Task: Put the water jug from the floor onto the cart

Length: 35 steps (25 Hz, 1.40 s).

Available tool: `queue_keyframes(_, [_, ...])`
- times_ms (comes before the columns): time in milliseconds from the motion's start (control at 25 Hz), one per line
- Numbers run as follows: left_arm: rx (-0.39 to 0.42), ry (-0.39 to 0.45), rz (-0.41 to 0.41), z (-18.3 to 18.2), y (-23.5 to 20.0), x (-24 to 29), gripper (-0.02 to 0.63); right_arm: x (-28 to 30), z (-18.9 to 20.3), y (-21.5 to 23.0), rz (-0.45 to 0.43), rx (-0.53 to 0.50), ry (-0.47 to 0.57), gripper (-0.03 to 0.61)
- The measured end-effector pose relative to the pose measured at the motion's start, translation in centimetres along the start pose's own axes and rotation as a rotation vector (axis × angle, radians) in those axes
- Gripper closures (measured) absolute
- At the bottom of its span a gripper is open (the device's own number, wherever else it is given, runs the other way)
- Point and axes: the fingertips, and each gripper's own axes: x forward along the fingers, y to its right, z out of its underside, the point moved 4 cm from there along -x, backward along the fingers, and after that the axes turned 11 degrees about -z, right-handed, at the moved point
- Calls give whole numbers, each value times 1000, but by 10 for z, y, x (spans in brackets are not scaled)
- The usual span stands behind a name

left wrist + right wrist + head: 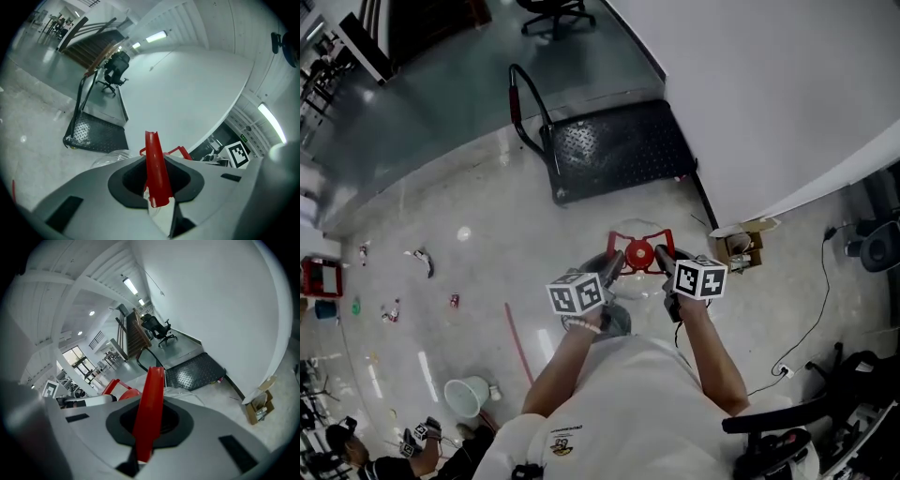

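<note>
The water jug is a clear bottle with a red handle frame; it hangs above the floor in front of me. My left gripper is shut on one red handle bar, and my right gripper is shut on another red bar. Part of the jug's clear body shows past the left jaws. The black platform cart stands ahead against the white wall with its deck bare and its push handle on the left. It also appears in both gripper views as the cart and the cart.
A small cardboard box sits by the wall's corner at the right. Cables run over the floor on the right. A white bucket and a crouching person are at the lower left. Small litter lies on the left floor.
</note>
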Motion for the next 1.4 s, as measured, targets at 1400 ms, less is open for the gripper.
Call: queue_keyframes(1400, [-22,72,-181,-360,-175,320,535,365,-351,170,-92,-124,-179,556])
